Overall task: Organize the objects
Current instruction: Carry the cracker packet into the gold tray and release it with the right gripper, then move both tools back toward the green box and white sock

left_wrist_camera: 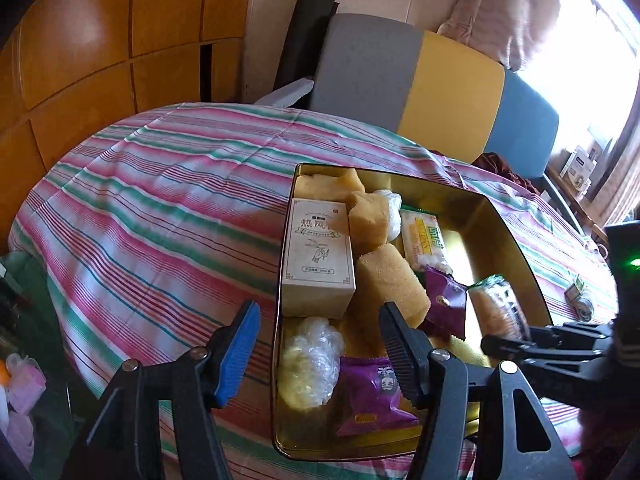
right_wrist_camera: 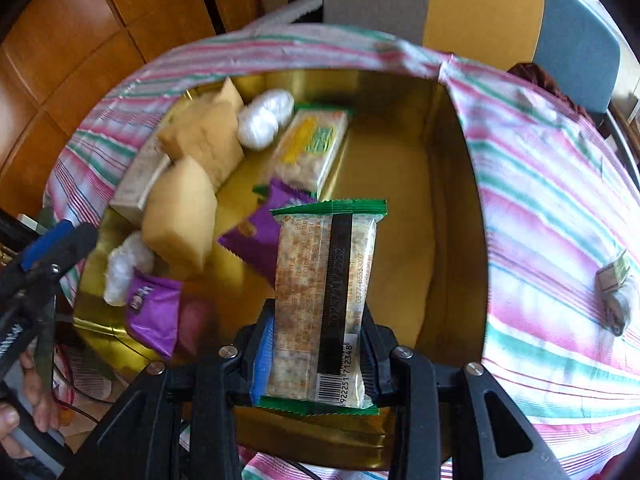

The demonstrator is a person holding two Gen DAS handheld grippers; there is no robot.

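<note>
A gold tin (right_wrist_camera: 404, 184) lies on the striped tablecloth (left_wrist_camera: 160, 200). It holds a beige box (left_wrist_camera: 316, 256), yellow sponge-like blocks (left_wrist_camera: 388, 288), purple packets (left_wrist_camera: 376, 392), clear-wrapped lumps (left_wrist_camera: 308, 360) and a cracker packet (left_wrist_camera: 424, 240). My right gripper (right_wrist_camera: 320, 360) is shut on another cracker packet (right_wrist_camera: 324, 280) with green ends. It holds the packet over the bare right half of the tin. My left gripper (left_wrist_camera: 320, 352) is open with nothing gripped. It straddles the tin's near left wall, the blue pad (left_wrist_camera: 236, 352) outside and the black finger (left_wrist_camera: 400, 352) over the tin.
A chair (left_wrist_camera: 440, 92) with a grey, yellow and blue back stands behind the table. Wooden cabinets (left_wrist_camera: 100, 60) fill the left. A small wrapped item (right_wrist_camera: 612, 284) lies on the cloth to the right of the tin. A person's hand (right_wrist_camera: 24, 400) holds the left gripper's handle.
</note>
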